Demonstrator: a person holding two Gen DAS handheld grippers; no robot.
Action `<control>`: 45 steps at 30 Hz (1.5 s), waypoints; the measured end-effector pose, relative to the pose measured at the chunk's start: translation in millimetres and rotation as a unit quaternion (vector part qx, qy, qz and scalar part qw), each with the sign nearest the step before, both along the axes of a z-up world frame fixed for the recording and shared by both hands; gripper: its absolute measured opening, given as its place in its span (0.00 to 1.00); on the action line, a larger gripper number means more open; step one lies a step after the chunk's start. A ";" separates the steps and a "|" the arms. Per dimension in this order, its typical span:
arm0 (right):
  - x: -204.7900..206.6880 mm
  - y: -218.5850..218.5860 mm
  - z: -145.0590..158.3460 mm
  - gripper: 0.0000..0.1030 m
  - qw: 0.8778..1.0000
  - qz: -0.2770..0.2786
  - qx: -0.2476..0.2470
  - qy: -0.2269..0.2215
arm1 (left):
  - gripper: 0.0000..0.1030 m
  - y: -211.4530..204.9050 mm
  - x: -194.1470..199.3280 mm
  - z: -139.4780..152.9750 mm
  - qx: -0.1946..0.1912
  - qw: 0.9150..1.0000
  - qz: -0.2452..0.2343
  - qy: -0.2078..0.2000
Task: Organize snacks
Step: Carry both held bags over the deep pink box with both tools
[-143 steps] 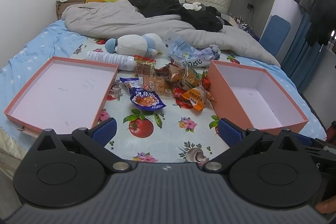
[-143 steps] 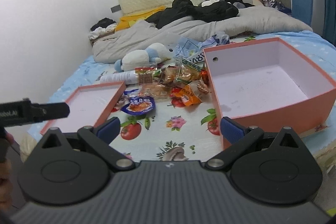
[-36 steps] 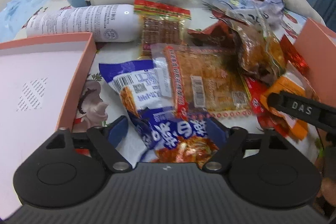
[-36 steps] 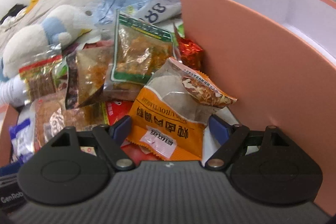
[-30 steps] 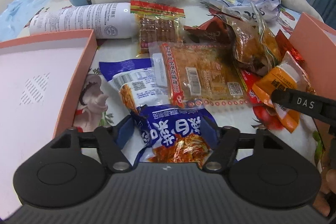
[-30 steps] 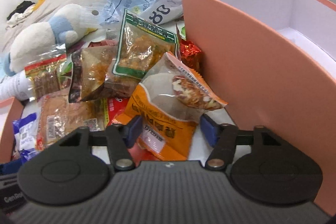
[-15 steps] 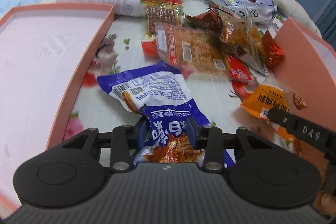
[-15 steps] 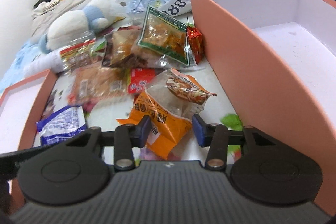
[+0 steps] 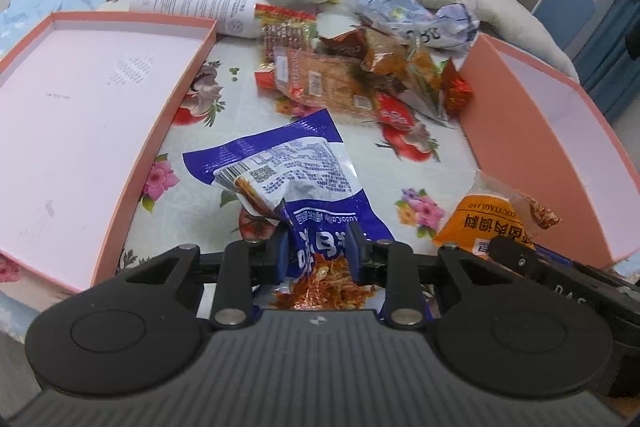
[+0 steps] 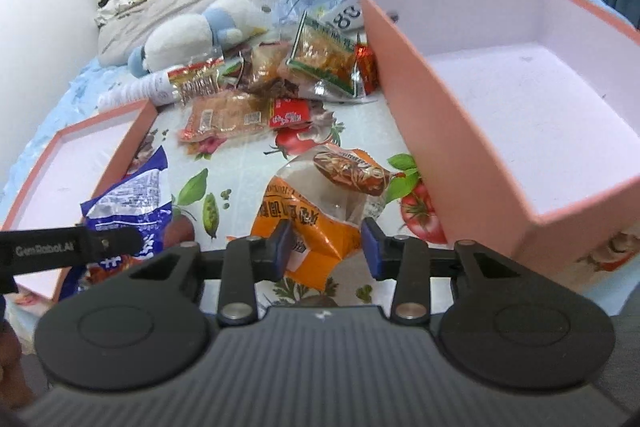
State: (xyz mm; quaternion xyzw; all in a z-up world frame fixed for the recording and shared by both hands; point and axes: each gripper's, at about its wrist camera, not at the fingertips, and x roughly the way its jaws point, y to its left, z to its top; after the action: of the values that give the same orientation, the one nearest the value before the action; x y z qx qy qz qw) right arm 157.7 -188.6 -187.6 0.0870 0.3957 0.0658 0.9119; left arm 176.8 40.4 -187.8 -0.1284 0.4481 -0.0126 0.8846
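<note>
Left gripper (image 9: 317,250) closing, pads pinching the blue packet (image 9: 288,183) at its near end, lifted over the floral cloth (image 9: 224,131); right gripper (image 10: 327,247) closing on the orange packet (image 10: 320,203) beside the deep box (image 10: 460,131). Both look light, crinkly and slippery film; I'd hold by the sealed edge, not the crushable middle.

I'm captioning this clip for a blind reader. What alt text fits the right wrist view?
The right tool is closing on a crinkly orange and clear snack packet, above a flower-and-tomato print cloth. A deep, empty salmon-pink cardboard box stands to its right, with a pile of mixed snack packets behind.
</note>
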 end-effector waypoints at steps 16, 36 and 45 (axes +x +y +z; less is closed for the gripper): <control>-40.7 -37.6 57.5 0.29 0.998 -0.012 0.008 -0.062 | 0.29 -39.7 -35.8 66.0 0.003 0.998 -0.032 -0.047; -66.1 -122.9 110.8 0.27 0.992 -0.074 0.024 -0.098 | 0.29 -134.3 -37.8 132.9 -0.017 0.988 -0.129 -0.081; -46.4 -161.0 101.2 0.27 0.991 -0.105 0.022 -0.083 | 0.29 -186.9 3.1 130.0 -0.020 0.980 -0.185 -0.066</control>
State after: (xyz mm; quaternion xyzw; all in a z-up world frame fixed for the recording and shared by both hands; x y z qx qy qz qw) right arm 111.4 -349.6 -86.4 0.1429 0.3061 -0.0148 0.9411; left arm 179.9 -146.5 -57.8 -0.0602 0.4040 -0.1935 0.8920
